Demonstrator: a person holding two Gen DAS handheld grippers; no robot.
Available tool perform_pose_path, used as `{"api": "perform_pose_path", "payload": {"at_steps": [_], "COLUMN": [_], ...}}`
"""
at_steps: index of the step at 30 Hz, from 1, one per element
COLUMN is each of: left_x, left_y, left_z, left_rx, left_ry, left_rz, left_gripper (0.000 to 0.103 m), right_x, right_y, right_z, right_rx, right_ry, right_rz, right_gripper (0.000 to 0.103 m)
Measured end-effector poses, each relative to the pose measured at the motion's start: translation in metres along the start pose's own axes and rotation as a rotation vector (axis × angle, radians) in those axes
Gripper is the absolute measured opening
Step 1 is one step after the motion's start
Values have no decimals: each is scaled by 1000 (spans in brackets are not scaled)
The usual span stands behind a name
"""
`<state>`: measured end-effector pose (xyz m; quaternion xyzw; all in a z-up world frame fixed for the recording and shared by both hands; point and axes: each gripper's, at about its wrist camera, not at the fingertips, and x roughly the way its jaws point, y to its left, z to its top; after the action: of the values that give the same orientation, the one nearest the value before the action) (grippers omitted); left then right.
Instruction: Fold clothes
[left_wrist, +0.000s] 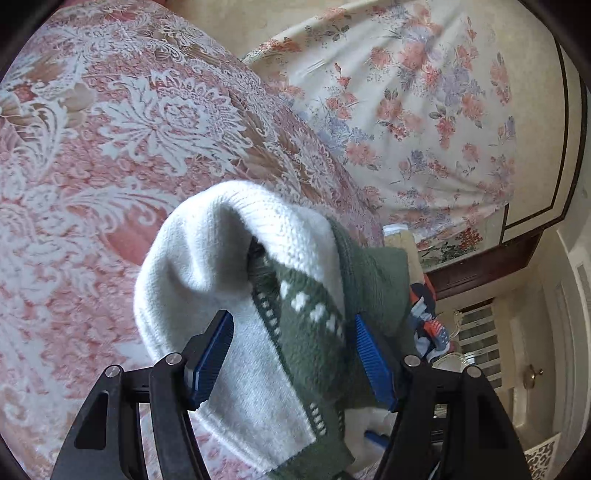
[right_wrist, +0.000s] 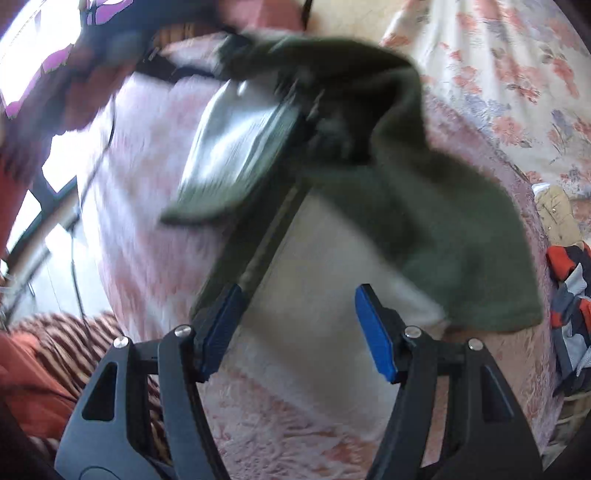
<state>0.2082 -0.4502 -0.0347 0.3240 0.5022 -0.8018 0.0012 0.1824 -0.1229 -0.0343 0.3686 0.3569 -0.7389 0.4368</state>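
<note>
Knitwear, a green-and-white sweater (left_wrist: 280, 306), hangs bunched between the blue pads of the left hand-held gripper (left_wrist: 291, 354), lifted above the pink lace bedspread (left_wrist: 110, 147); whether those pads actually pinch it I cannot tell. The right hand-held gripper (right_wrist: 301, 328) stands spread with nothing in it; in its blurred view, green cloth trails ahead. Judging from this, catch an edge and draw the sweater flat.

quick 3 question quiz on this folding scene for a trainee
1. True or false: the sweater is plain red.
2. What lies between the blue pads of the left hand-held gripper? A) sweater B) towel C) nothing
3. Fill in: the right hand-held gripper stands ____, with its pads wide apart.

Key: 1 false, it is white and green. 2 A. 3 open; the view is blurred, but nothing is pinched between the pads.
</note>
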Motion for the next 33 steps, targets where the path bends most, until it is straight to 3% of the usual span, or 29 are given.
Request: {"api": "perform_pose_path", "payload": {"at_steps": [3,7,13,15,17,19,23,27,31,33], "left_x": [14,31,47,50,53,55,46,31,18,10], "left_y": [1,6,8,8,9,10,8,1,-14,-21], "left_z": [2,10,16,16,15,15,13,16,18,16], "left_rx": [-30,-79,-128,-127,-125,-123,-84,-50,13,73], "left_ry": [22,35,46,51,54,56,20,-32,-53,-70], "left_rz": [-37,-70,-101,-100,-98,-96,-80,-85,-83,-42], "left_gripper": [69,71,73,75,76,76,76,76,76,76], "right_x": [3,-2,17,18,16,14,-11,-59,-88,-101], "right_y": [8,17,32,38,42,45,37,-11,-62,-82], "right_z": [4,10,7,3,0,-2,-4,-1,8,14], "right_rx": [26,23,-90,-132,-164,-193,-183,-62,24,54], "right_ry": [2,-18,-10,-23,-45,-71,-148,-261,-302,-327], "right_rz": [-18,63,-147,-195,-243,-306,-425,-620,-744,-791], "right_gripper": [76,80,81,71,30,21,17,16,16,16]}}
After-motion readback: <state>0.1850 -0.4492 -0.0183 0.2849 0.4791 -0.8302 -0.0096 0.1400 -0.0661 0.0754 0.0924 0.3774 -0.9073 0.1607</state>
